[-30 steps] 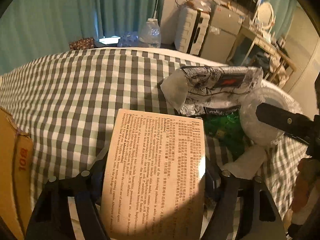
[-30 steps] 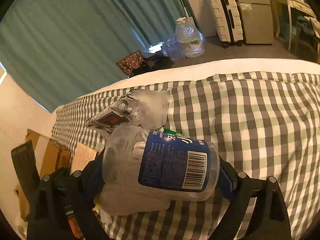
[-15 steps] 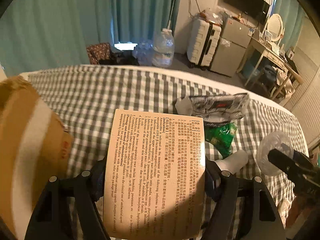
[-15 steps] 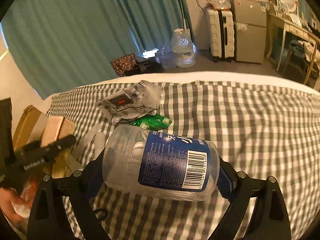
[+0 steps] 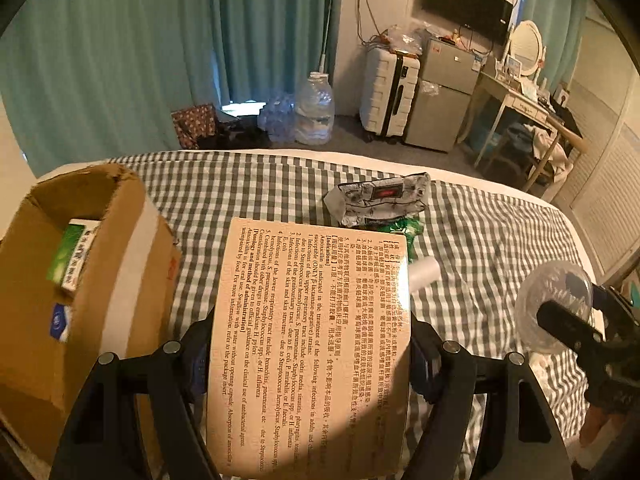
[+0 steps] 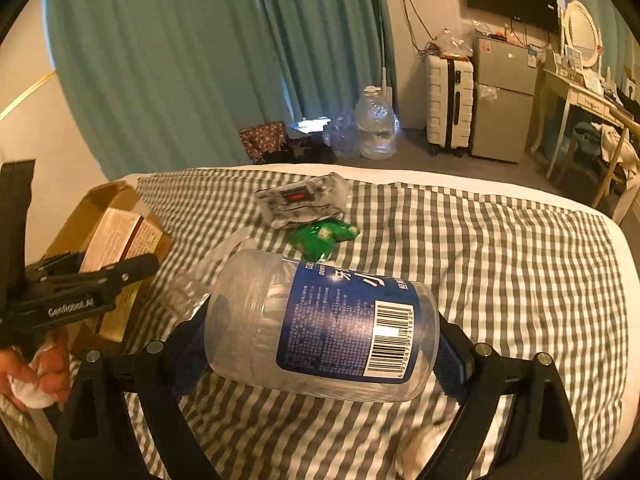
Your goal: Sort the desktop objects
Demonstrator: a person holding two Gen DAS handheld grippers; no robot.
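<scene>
My left gripper (image 5: 310,354) is shut on a tan medicine box (image 5: 312,340) printed with black text, held above the checked bedspread (image 5: 492,240) just right of an open cardboard box (image 5: 104,280). That carton holds a green-and-white pack (image 5: 72,256). My right gripper (image 6: 320,354) is shut on a clear plastic jar (image 6: 320,324) with a blue barcode label, lying crosswise between the pads. In the right wrist view the left gripper (image 6: 120,276) and its tan box (image 6: 116,240) hang over the cardboard box (image 6: 104,200). The left wrist view shows the jar (image 5: 552,304) at far right.
On the bedspread lie a black-and-white printed pouch (image 5: 380,200), a green wrapper (image 6: 320,236) and a white tube (image 5: 424,272). Beyond the bed are teal curtains (image 5: 120,60), water jugs (image 5: 316,108), a white suitcase (image 5: 388,96), a small fridge (image 5: 444,96) and a desk (image 5: 520,104).
Both grippers rose and pulled back with their loads still held. The cardboard box came into the left wrist view, and the pouch and green wrapper now lie farther away.
</scene>
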